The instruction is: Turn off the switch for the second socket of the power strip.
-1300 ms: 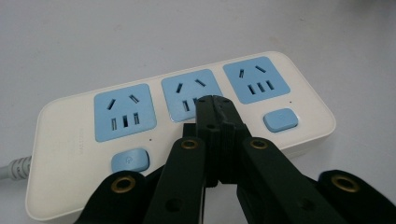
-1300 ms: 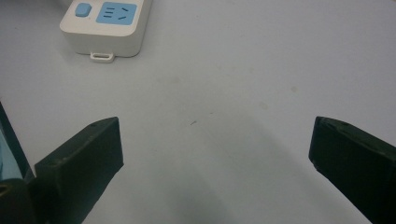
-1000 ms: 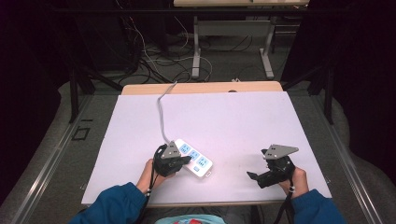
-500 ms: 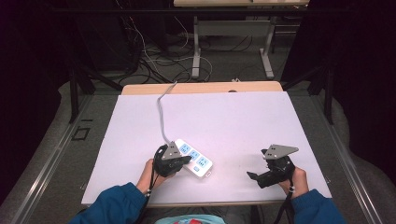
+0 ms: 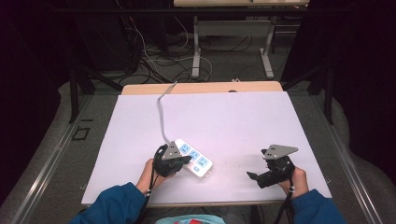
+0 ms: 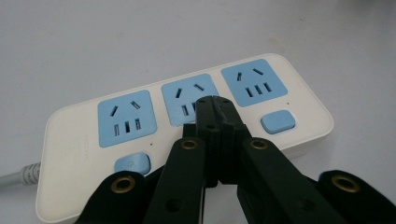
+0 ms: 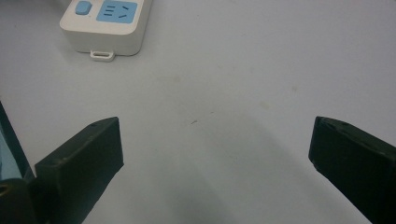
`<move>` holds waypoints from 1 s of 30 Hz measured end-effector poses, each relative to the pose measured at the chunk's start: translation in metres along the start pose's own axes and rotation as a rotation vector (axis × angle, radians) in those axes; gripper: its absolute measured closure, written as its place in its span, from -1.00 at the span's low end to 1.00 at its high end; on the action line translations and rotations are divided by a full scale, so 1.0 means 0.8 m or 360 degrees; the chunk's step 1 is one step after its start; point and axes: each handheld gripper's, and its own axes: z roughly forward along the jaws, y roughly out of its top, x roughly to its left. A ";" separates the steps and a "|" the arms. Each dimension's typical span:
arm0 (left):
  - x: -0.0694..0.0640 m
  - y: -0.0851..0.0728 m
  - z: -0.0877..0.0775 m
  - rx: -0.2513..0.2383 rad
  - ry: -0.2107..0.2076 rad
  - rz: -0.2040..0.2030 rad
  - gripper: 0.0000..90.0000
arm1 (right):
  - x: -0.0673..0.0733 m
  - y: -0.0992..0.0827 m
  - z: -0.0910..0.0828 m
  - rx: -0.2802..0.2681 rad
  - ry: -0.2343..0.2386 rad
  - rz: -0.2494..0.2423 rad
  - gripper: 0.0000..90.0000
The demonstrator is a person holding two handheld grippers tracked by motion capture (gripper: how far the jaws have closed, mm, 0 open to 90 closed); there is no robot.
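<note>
My left gripper sits over the near-left part of the white table, my left hand wrapped round its body from behind, forearm in a blue sleeve coming up from the near edge. Its jaws are pressed together with nothing between them. In the left gripper view the closed tips lie over the middle blue socket of the power strip; contact with the socket face I cannot confirm.

The power strip lies flat on the table, angled, three blue sockets up, each with a blue button beside it. Its grey cord runs away toward the far edge.

My right gripper is held well apart from the strip, low over the near-right part of the table, right hand behind it, jaws aimed left toward the strip. In the right gripper view the jaws stand wide, bare table between them, with the strip's end beyond at upper left.
</note>
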 end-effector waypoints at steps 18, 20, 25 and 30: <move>0.004 0.006 -0.005 0.0024 0.0023 -0.0043 0.53 | 0.000 0.000 0.000 0.0003 -0.0003 0.0003 -0.95; 0.005 0.007 -0.009 0.0014 0.0047 -0.0048 0.35 | 0.000 0.000 0.000 0.0002 -0.0003 0.0002 -0.95; 0.009 0.012 -0.018 -0.0023 0.0104 -0.0070 -0.01 | 0.001 0.000 0.001 -0.0003 -0.0012 0.0015 -0.95; 0.012 0.016 -0.026 -0.0016 0.0154 -0.0090 -0.33 | 0.001 0.000 -0.001 0.0003 0.0003 0.0002 -0.94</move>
